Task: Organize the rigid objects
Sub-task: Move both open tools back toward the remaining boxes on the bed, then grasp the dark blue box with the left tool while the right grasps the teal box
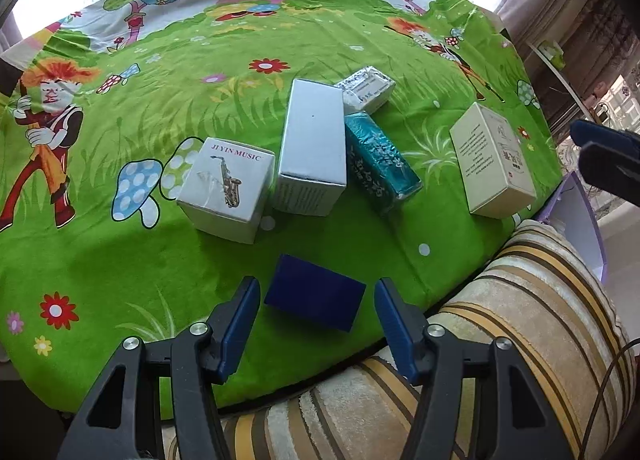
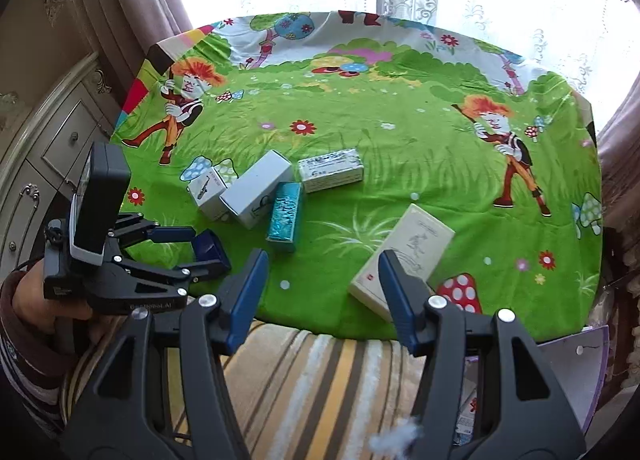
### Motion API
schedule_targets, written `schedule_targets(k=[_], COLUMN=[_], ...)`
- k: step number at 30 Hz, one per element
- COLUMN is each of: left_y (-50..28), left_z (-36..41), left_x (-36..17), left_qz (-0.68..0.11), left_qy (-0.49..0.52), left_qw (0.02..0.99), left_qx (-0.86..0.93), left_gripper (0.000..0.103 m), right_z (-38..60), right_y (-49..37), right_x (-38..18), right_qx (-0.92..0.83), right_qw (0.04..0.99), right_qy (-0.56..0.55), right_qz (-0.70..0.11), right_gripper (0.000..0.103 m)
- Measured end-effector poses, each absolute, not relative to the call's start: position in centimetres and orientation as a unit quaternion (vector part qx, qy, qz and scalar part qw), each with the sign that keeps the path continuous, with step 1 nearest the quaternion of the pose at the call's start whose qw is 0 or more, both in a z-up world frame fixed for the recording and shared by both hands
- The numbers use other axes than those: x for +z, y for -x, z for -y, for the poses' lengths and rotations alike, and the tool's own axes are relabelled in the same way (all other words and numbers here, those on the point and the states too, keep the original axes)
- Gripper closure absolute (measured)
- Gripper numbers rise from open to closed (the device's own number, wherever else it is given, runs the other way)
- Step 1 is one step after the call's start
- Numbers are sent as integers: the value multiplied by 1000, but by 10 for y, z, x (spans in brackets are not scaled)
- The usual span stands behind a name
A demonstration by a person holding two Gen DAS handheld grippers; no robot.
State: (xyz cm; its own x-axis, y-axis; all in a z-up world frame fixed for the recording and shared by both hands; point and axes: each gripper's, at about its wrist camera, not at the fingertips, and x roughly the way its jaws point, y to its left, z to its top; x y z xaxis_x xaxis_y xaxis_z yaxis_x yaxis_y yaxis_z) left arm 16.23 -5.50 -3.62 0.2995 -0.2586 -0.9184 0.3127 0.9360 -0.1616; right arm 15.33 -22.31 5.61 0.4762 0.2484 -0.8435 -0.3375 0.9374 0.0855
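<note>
While the left gripper hung part-open about the navy box near the cloth's front edge, pads apart from it, the right gripper stood part-open and empty beside the cream box.

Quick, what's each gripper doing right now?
Left gripper: open, straddling the dark blue rectangular box, not gripping.
Right gripper: open, holding nothing.

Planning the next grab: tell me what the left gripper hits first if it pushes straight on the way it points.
Most likely the dark blue box. It lies on the green tablecloth just ahead of the left gripper, framed by its open jaws, with nothing visible in between. Depth is hard to judge here.
</note>
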Motion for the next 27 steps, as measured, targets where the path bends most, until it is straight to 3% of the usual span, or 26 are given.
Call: schedule_targets(k=[12,27], left_y=[-165,-168], left_z=[63,23], left_x=[-47,-34], left_qz=[-567,-533], left_qy=[-43,66], left_qw=[800,831], left_qx=[-192,-146], left_gripper=[47,47], right_z=[181,157], right_y=[-188,-214], right_x=[12,-24], right_qx=[177,164], right_qw=[827,819], right_qy=[58,51], right_qz=[-531,-547], right_gripper=[42,42])
